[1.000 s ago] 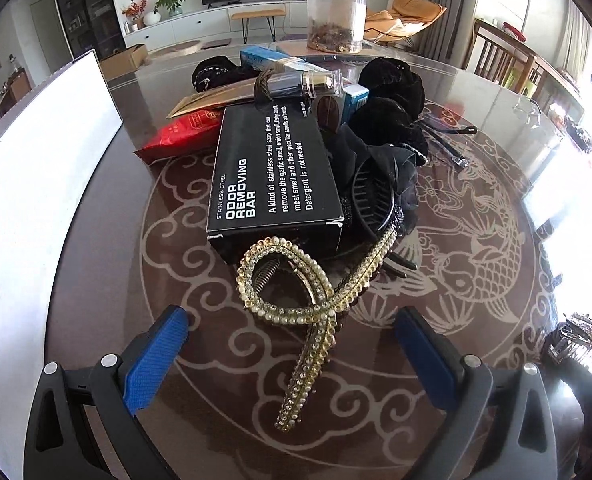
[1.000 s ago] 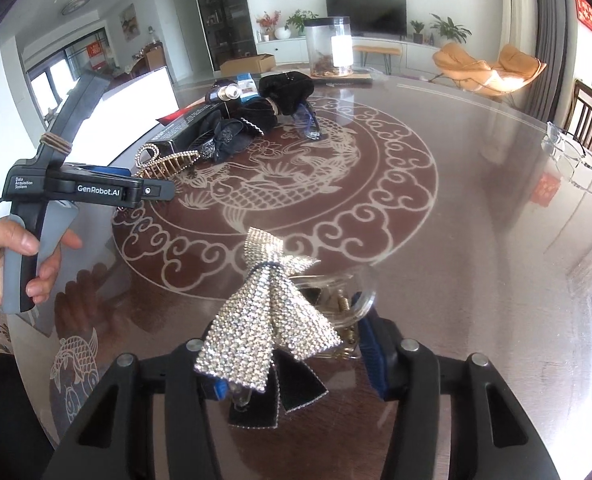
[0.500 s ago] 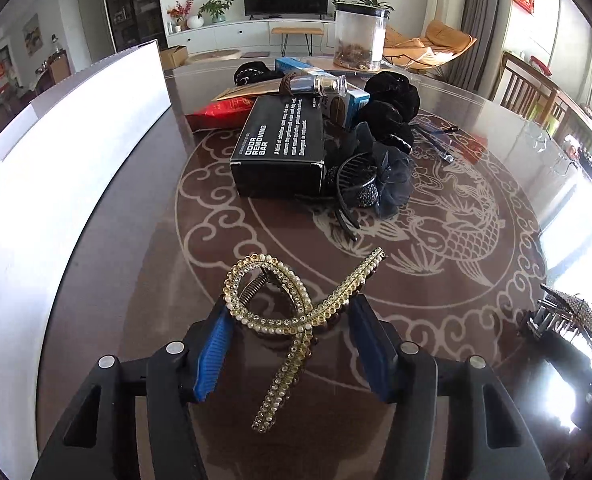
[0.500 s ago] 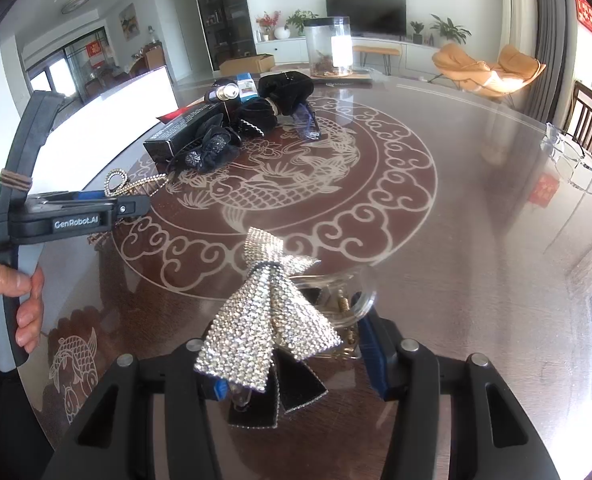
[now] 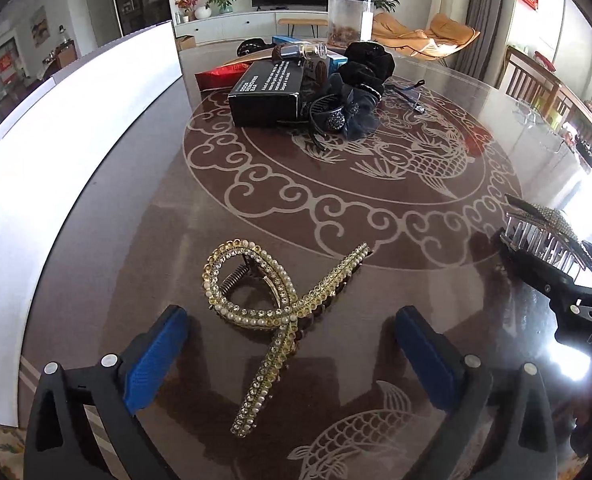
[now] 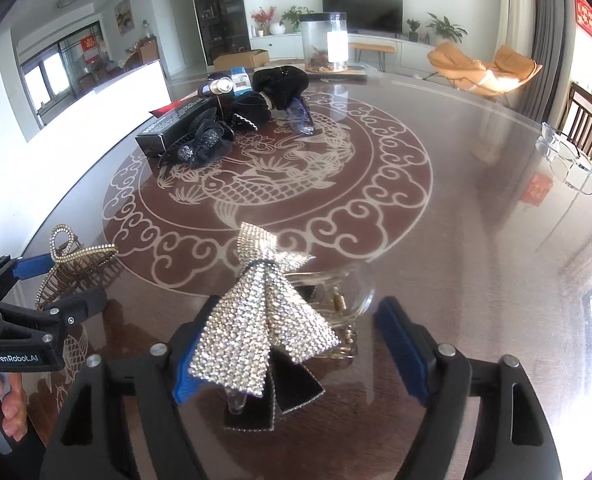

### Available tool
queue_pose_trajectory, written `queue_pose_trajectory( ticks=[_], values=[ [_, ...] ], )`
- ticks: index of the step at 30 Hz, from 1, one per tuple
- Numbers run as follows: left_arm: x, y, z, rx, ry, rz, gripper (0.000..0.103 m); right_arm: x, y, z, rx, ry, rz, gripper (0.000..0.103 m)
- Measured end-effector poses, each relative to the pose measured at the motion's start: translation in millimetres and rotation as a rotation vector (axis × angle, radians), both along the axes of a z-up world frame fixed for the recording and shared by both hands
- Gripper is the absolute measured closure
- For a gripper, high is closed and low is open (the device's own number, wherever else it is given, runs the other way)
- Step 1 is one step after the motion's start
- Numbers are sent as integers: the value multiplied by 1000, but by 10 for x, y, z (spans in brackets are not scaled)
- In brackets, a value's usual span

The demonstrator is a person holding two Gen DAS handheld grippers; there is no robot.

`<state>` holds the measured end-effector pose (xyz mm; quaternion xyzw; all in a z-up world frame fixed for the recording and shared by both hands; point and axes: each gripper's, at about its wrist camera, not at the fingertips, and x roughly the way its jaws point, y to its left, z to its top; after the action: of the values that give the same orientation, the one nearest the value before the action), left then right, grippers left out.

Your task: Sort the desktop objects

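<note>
Release step — left gripper point(image 5: 292, 344) jaws had just opened, standing clear of the gold hair claw point(image 5: 280, 300) lying on the table point(image 5: 376, 240). Right gripper point(image 6: 280, 344) jaws opened likewise; rhinestone bow clip point(image 6: 264, 312) rested between them. Next, by judgement: fetch from the pile point(image 5: 336, 92) at 12 o'clock.

On round brown table w/ fish inlay point(image 5: 376, 216): gold pearl-studded hair claw point(image 5: 272, 308) near edge, well before black cardboard box point(image 5: 268, 92); silver rhinestone bow clip point(image 6: 264, 312) right of claw.
</note>
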<state>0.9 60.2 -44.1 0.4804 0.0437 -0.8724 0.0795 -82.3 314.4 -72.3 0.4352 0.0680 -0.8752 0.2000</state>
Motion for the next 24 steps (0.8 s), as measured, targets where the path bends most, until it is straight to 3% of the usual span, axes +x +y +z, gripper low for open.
queue_pose_trajectory(
  ticks=[5,10,24],
  values=[
    [-24,-4,-2,-5,6,-9,0,14,-149,-47,78,2,37,7],
    [-29,-10,-7,-8,16,-31,0,14,-156,-70,81,-7,44,2],
    [0,-11,-12,-9,38,-39,0,13,-149,-77,88,-9,35,0]
  ],
)
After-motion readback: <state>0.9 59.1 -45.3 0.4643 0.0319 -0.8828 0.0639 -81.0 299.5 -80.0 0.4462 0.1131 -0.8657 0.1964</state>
